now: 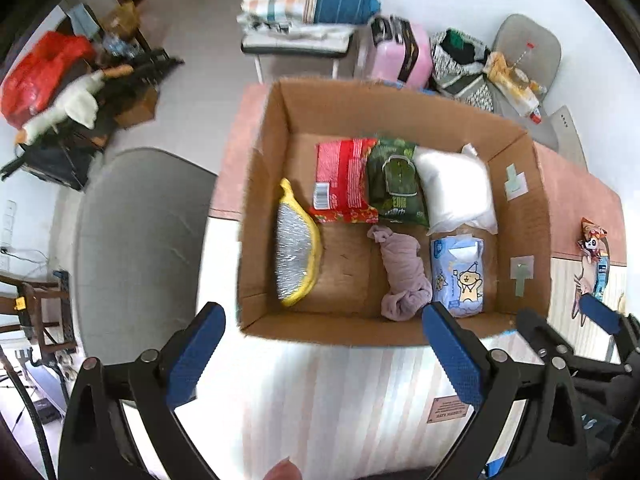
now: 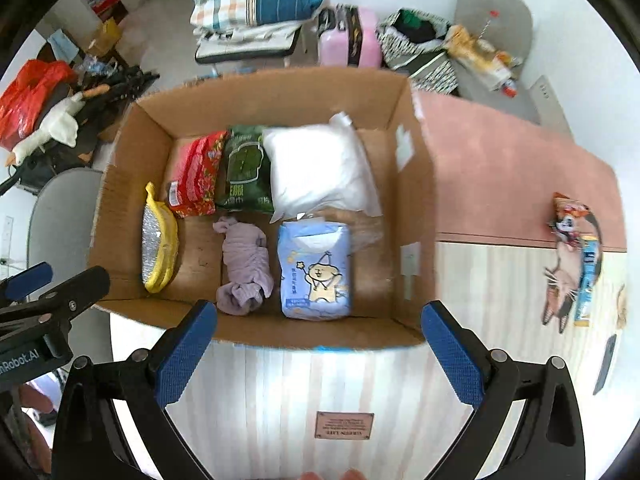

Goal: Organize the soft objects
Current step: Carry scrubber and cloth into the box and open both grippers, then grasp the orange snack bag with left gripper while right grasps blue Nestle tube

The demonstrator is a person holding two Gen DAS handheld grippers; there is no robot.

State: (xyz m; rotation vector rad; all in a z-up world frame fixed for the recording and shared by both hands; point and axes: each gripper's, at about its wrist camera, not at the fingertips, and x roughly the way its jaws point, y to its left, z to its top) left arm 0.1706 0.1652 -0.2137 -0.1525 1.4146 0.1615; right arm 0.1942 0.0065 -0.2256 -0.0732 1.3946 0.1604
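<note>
Both wrist cameras look straight down past spread fingers, well above the open cardboard box (image 1: pixel 272 184), sharing it; the right view sits further right.

box (image 2: pixel 132 152): matt cardboard | tissue pack (image 2: pixel 316 272): glossy plastic | sock (image 2: pixel 244 272): cloth
</note>
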